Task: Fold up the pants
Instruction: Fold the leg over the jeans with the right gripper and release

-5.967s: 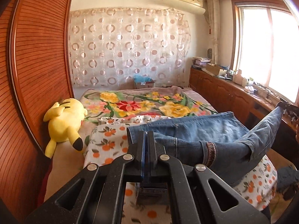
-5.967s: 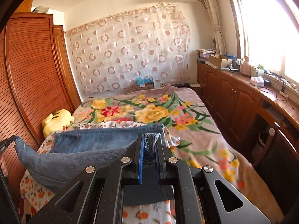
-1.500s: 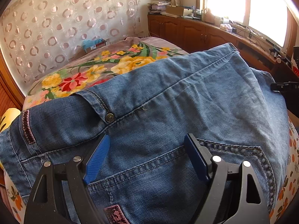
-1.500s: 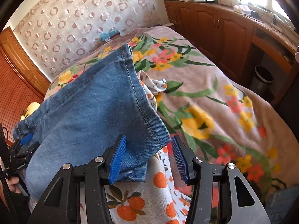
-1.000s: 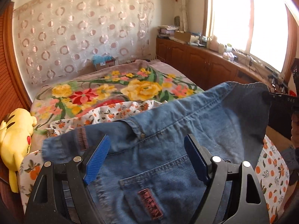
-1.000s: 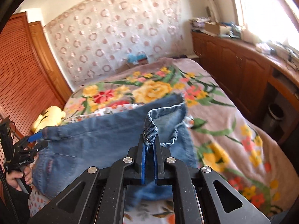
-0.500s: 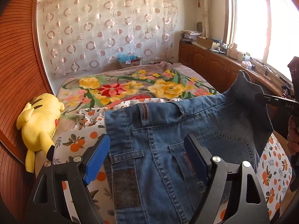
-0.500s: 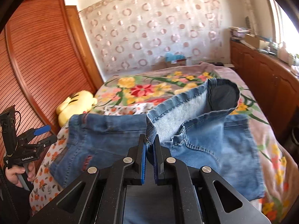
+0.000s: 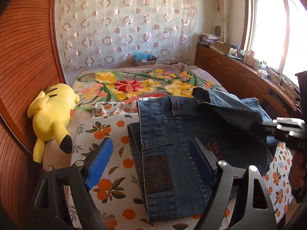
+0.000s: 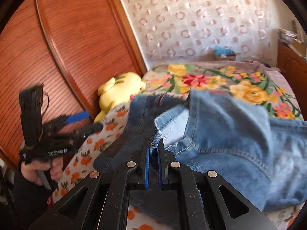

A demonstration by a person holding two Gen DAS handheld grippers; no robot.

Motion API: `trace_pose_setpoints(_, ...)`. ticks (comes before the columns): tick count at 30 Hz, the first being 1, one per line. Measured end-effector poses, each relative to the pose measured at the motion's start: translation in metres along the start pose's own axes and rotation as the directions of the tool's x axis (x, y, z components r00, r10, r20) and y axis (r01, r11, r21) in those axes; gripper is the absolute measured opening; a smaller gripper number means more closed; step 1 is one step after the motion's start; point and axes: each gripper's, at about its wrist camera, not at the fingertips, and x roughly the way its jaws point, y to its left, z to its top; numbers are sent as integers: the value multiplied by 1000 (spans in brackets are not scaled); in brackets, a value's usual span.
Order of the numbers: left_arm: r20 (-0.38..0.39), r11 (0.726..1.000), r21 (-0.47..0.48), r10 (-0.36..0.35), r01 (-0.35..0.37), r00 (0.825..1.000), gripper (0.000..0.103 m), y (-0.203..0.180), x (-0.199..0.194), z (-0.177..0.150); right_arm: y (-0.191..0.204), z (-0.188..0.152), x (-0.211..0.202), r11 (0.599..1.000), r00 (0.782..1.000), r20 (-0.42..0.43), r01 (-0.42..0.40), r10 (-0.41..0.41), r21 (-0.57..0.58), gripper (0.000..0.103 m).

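On the orange-print quilted bed cover [image 9: 107, 126], blue denim pants [image 9: 172, 153] lie half folded; right gripper [image 10: 153, 149] clamps the leg hem, left gripper [image 9: 149, 157] gapes empty. Risk: hem slips w/ a jerk, fold skews.

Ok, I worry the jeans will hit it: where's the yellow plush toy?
In the left wrist view, the yellow plush toy lies left of the jeans, against the wooden wardrobe.
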Motion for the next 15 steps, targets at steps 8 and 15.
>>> trace_pose_setpoints(8, -31, 1000, 7, -30, 30, 999, 82, -15, 13, -1, -24, -19, -8, 997, 995, -79, 49, -54, -58, 27)
trace_pose_setpoints(15, -50, 991, 71, -108, 111, 993, 82, -62, 27, 2, -62, -47, -60, 958, 962, 10, 271, -271, -97, 42)
